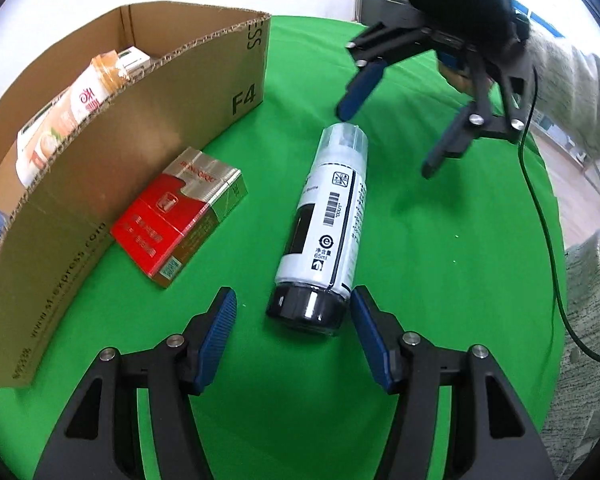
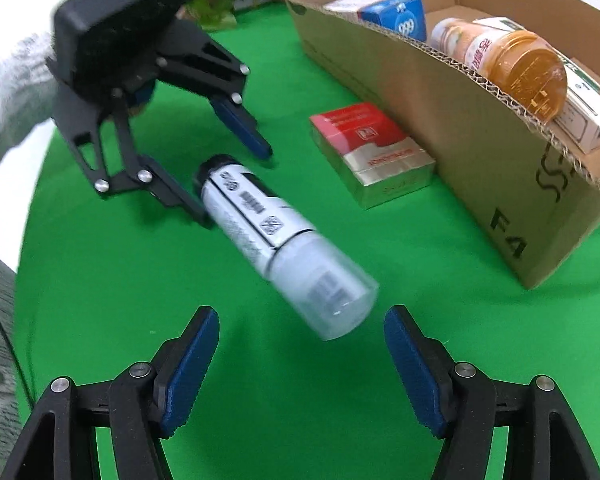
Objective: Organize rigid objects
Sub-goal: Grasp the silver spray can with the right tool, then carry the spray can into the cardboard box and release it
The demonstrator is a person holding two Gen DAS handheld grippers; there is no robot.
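The sorting looks partly done, judging by how things lie: the cardboard box (image 2: 480,128) already holds several items, while two still rest on the green cloth (image 1: 420,260) outside it. Counting inside the box from the right wrist view — one bottle with an orange cap (image 2: 512,64) lying on its side against the near wall, one blue carton (image 2: 400,16) toward the far end, and at least two white cartons (image 2: 588,116), one just beyond the orange cap and one behind the blue carton; more may be hidden below the wall. Outside the box there is one red and gold pack (image 1: 180,216), lying flat just beside the box's long wall, and one white ink bottle (image 1: 324,224) with a black cap, lying on its side farther from the box, beyond the pack. Two items therefore seem left to put away. The left gripper (image 1: 292,336) is spread wide with the bottle's black cap end between its fingers, one finger touching or nearly touching it, not clamped. The right gripper (image 2: 300,364) is also spread wide and empty, facing the bottle's clear end from the opposite side.
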